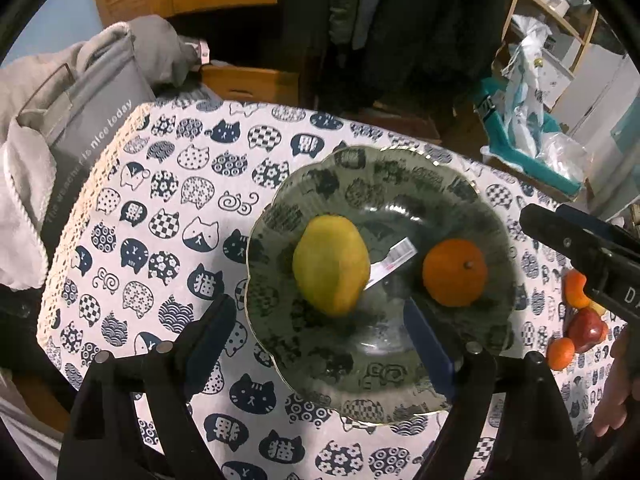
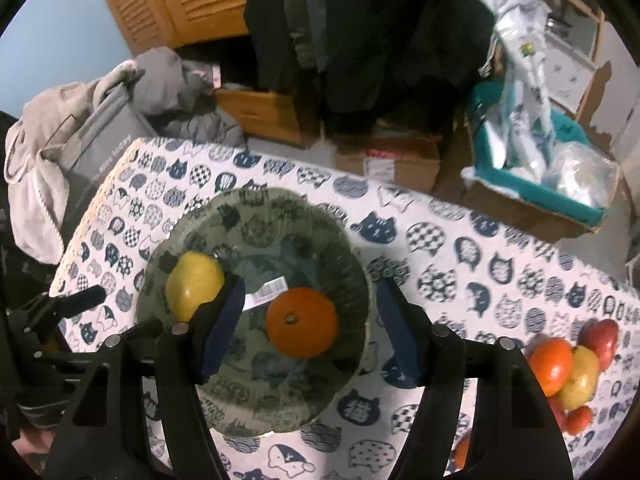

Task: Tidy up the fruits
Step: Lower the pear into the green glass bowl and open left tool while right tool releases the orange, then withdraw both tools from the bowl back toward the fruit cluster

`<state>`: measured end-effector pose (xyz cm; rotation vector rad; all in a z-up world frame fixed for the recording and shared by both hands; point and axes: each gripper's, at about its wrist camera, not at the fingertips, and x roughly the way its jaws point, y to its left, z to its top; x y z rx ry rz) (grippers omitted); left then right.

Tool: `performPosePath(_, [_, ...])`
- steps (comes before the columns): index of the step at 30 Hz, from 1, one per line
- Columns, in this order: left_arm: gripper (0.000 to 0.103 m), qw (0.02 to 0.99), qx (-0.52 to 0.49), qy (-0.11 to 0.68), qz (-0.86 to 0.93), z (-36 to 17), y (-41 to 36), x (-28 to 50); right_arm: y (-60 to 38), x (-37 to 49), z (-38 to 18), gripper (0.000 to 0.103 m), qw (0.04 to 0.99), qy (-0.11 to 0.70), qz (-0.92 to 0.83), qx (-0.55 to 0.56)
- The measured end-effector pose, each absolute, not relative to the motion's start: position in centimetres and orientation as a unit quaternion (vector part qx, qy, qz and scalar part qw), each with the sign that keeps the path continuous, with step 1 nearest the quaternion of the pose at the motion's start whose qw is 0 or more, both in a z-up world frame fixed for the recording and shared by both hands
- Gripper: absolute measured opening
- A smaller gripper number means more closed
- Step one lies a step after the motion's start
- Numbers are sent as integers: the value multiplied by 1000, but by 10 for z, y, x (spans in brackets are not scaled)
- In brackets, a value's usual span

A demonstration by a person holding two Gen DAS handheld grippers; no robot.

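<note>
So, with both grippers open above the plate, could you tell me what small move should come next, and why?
Probably swing the right gripper over to the fruit pile on the tablecloth for another piece. The yellow fruit and the orange already lie on the glass plate, free of both grippers' open jaws, while several fruits wait on that side. The left gripper sits farther from them.

Lemon (image 1: 331,266) left of orange (image 1: 455,273) in plate (image 1: 320,372), fruit pile (image 2: 572,364) seemingly right on table (image 1: 168,184)
</note>
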<state>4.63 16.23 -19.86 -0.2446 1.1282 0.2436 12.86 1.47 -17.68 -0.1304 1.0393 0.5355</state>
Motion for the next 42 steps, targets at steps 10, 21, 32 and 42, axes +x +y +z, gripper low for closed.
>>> performPosePath(10, [90, 855, -114, 495, 104, -157, 149, 34, -13, 117, -140, 80, 860, 451, 228, -67])
performPosePath(21, [96, 886, -81, 447, 91, -114, 122, 20, -43, 95, -96, 86, 885, 406, 218, -64])
performPosePath(32, [102, 909, -47, 409, 70, -81, 91, 10, -82, 69, -63, 89, 902, 376, 206, -56])
performPosePath(42, [102, 917, -35, 396, 36, -65, 58, 6, -123, 55, -49, 89, 911, 364, 188, -39])
